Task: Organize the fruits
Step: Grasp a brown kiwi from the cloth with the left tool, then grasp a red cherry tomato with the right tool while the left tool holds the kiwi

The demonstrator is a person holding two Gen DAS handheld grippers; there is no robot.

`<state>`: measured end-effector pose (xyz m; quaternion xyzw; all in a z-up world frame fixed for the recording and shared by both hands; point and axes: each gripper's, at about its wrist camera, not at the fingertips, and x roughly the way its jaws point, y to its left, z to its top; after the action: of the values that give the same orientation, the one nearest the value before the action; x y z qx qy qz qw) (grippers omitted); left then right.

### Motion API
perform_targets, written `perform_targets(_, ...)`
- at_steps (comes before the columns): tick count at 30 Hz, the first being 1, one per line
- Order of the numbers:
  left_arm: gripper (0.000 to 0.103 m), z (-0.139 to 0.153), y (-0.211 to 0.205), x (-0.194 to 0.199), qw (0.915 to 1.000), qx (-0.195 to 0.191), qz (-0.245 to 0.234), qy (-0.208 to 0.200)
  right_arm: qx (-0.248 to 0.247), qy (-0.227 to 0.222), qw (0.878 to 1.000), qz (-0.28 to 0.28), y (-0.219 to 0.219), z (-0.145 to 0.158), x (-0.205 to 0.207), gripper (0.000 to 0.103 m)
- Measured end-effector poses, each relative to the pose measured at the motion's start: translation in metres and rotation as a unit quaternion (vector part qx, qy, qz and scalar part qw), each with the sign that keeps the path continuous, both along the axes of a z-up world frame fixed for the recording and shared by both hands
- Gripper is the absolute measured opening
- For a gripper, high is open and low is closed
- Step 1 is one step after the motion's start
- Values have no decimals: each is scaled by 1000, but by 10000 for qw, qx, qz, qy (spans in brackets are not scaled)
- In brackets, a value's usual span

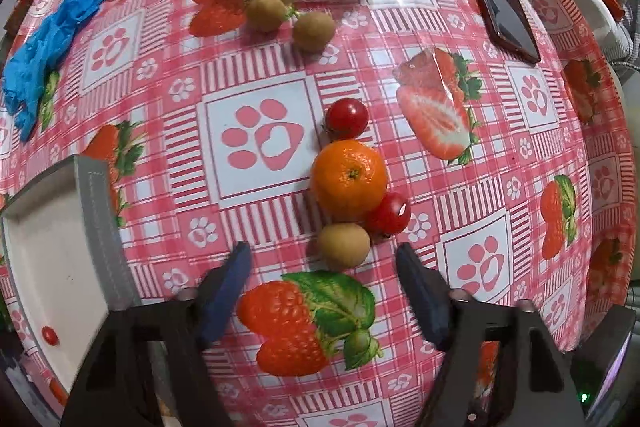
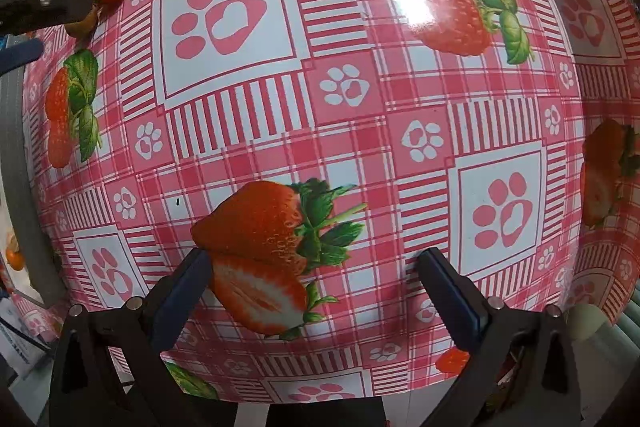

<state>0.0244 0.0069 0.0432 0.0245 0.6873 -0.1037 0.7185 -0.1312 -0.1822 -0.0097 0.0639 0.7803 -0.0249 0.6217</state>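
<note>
The left gripper [image 1: 324,259], jaws apart and empty, points down at the tablecloth [image 1: 260,139]; the small tan fruit [image 1: 344,245] lies between and just beyond its fingertips, touching the orange [image 1: 349,180]. The fruit is round, with no long axis. The right gripper [image 2: 316,267], released and empty, is well apart, so the left is nearer.

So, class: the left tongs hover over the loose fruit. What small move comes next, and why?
Probably lower the left tongs around the tan longan and close: they stand open, empty, with it nearest, touching the orange.
</note>
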Motion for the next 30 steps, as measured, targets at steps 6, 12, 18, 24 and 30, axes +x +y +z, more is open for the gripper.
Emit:
perform_targets(6,61,-14,-9,6,9999,47,-61,90,-24,-17,10000,3,-1,-2,9,103)
perform_targets(12,53,-21,-13,11,9999,-7,-42,121,-46,-10,10000,9,-1,-2,7,103)
perform_targets(18,30,-19,-12,13,9999,-40,-83,61,-69,-19,10000,-4,0,-2,6,103)
perform_targets(24,30,-19,3,-2,9999,-102,23,131,-90,-39,10000,-8,2,-2,5,103)
perform_targets(30,30,-21,21,-37,9996,-40,-130,249,-6,146,9999,-20,0,-3,19,103)
